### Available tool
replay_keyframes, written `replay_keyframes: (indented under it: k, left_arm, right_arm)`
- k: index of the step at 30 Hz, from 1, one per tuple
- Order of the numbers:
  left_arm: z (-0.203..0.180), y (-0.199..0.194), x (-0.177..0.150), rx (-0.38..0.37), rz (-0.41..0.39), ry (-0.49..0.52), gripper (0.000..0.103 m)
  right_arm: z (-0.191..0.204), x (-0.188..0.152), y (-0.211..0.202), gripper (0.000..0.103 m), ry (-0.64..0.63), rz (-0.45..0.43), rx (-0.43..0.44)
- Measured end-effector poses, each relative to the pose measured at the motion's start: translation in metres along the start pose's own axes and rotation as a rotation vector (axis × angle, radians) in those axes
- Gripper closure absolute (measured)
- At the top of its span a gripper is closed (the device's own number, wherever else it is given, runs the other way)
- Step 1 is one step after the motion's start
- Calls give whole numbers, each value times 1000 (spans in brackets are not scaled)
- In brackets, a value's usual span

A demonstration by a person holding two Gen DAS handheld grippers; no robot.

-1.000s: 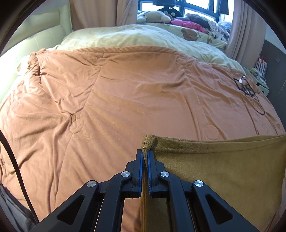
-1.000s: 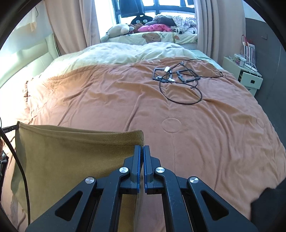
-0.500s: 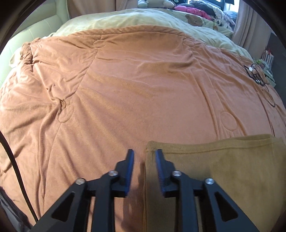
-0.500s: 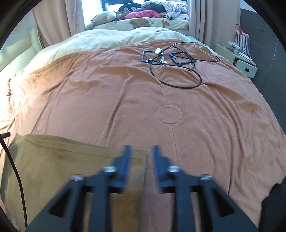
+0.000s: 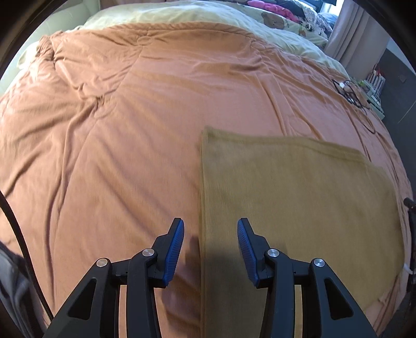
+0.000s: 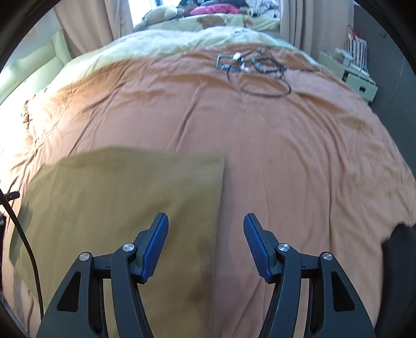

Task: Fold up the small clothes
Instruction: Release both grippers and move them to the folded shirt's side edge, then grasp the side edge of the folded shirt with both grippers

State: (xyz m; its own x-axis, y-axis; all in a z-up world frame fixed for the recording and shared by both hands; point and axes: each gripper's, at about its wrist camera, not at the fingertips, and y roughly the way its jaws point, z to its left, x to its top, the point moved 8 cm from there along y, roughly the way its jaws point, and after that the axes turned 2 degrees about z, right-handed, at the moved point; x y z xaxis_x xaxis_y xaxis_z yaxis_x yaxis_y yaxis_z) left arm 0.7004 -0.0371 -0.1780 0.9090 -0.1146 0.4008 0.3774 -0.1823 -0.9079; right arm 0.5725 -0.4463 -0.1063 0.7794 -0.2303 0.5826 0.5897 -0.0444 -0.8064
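Olive-brown cloth (image 5: 293,197) lay flat on orange quilt (image 5: 124,124). Left gripper (image 5: 210,238) and right gripper (image 6: 205,232) over cloth's side edges, jaws opening, pads clear of fabric. Black cables (image 6: 256,71) beyond cloth; curtains (image 6: 85,28), nightstand (image 6: 348,78) farther out.

bed: wide, covered by a rumpled orange quilt (image 6: 273,161)
far bedding: pale yellow cover (image 6: 166,44), heaped with soft toys and a pink item (image 6: 213,10)
on quilt: tangle of black cables (image 6: 257,72)
curtains: beige (image 6: 83,28), daylight between them
right side: pale bedside cabinet (image 6: 348,75) against a dark grey wall (image 6: 390,44)
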Motion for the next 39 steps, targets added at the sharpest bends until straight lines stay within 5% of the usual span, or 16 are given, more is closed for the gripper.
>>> replay_keyframes:
  k: [16, 32, 39]
  left_arm:
    - [6, -27, -115, -50, 66, -93, 58]
    - [12, -16, -153, -255, 108, -360, 58]
    - [19, -22, -165, -352, 120, -520, 61]
  right_arm:
    - [-23, -86, -40, 45, 166, 87, 123]
    - [-36, -130, -42, 45, 461, 106, 321]
    - [-45, -144, -37, 63, 631, 101, 416]
